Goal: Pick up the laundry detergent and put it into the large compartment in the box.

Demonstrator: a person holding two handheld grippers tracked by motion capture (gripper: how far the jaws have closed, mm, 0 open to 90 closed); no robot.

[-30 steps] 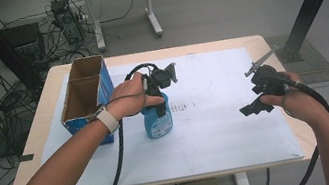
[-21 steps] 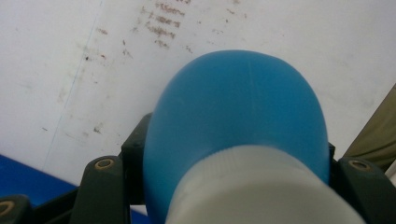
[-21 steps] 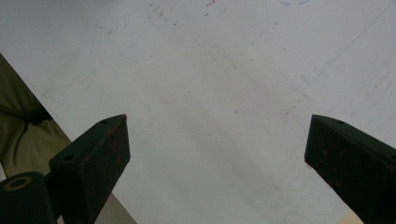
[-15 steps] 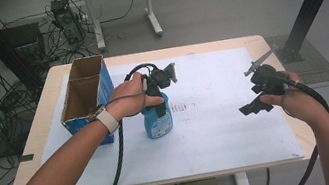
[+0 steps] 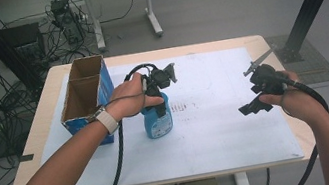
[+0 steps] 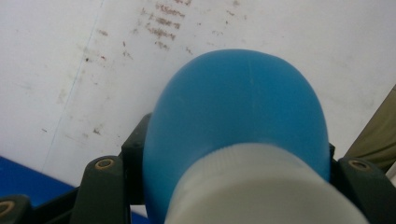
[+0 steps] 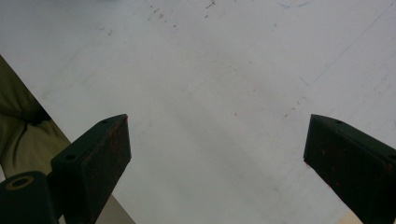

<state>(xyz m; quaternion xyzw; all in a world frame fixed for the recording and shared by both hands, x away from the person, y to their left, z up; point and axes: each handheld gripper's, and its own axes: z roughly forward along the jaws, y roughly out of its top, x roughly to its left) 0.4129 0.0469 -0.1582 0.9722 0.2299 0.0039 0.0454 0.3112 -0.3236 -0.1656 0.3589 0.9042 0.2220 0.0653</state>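
While our left gripper (image 5: 154, 86) clamps the blue plastic bottle's (image 5: 158, 119) white neck, upright beside the cardboard box (image 5: 82, 93) | right gripper (image 7: 215, 154) gapes empty, far right, waiting.

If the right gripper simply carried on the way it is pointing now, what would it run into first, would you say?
Most likely the white mat on the table. In the right gripper view, the right gripper has its jaws wide apart with nothing between or ahead of them except that bare sheet. How far off it lies is unclear.
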